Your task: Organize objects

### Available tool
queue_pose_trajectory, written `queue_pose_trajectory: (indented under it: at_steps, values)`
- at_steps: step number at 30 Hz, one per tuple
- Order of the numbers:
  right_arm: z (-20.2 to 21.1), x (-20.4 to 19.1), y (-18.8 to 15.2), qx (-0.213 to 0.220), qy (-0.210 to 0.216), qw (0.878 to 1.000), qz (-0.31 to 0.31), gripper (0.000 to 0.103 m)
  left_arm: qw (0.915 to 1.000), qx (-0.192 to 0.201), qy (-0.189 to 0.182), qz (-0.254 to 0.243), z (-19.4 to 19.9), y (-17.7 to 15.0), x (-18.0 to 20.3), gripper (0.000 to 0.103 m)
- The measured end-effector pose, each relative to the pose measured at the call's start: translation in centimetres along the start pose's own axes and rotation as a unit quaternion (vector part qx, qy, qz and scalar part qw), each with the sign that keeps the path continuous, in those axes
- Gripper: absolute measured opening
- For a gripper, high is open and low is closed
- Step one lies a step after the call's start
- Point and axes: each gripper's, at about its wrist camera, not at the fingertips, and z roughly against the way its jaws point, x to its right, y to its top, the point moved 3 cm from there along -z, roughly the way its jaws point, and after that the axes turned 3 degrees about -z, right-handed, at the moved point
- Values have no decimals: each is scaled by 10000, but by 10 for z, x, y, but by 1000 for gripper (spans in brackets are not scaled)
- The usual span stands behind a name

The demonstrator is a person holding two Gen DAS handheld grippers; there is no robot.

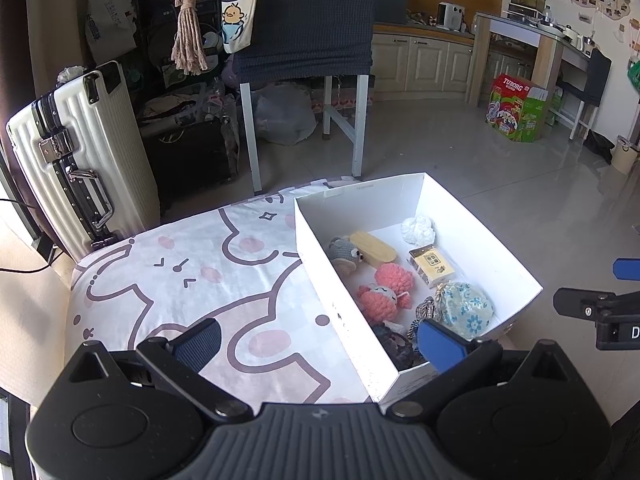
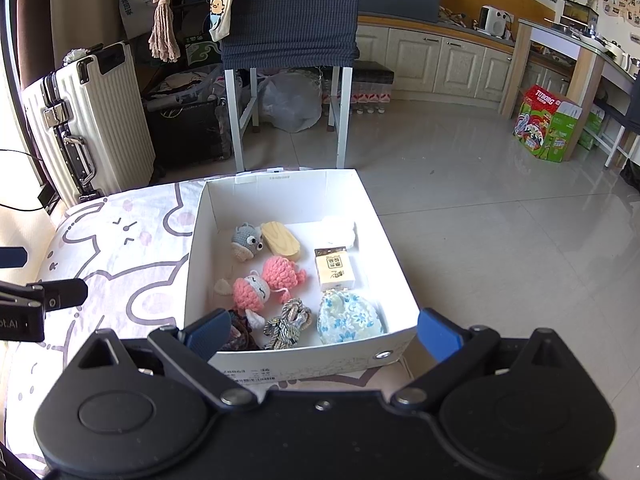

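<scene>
A white cardboard box (image 1: 320, 248) (image 2: 320, 360) sits on a cartoon-print cloth (image 1: 192, 272) (image 2: 120, 248). Inside lie a grey crochet toy (image 2: 246, 240), a wooden block (image 2: 281, 240), a white fluffy piece (image 2: 340, 230), a small yellow pack (image 2: 334, 272), two pink crochet toys (image 2: 264, 284), a knotted rope (image 2: 288, 322), a blue floral pouch (image 2: 350, 318) and a dark crochet item (image 1: 394, 342). My left gripper (image 1: 320, 344) is open, straddling the box's left wall. My right gripper (image 2: 323, 338) is open across the box's near wall. Neither holds anything.
The box's right side sits at the cloth's edge, above the tiled floor (image 2: 500, 220). A white suitcase (image 1: 76, 160) stands at the far left, and a chair with a dark cover (image 2: 292, 20) stands behind the box. A green carton (image 2: 548, 124) is far right.
</scene>
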Motion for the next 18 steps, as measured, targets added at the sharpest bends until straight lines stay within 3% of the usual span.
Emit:
queue_pose_trajectory:
  at_steps: [18]
  values:
    - [0, 0, 0, 5, 13, 10000, 8, 101, 10000, -8, -33, 21, -1, 0, 1, 103]
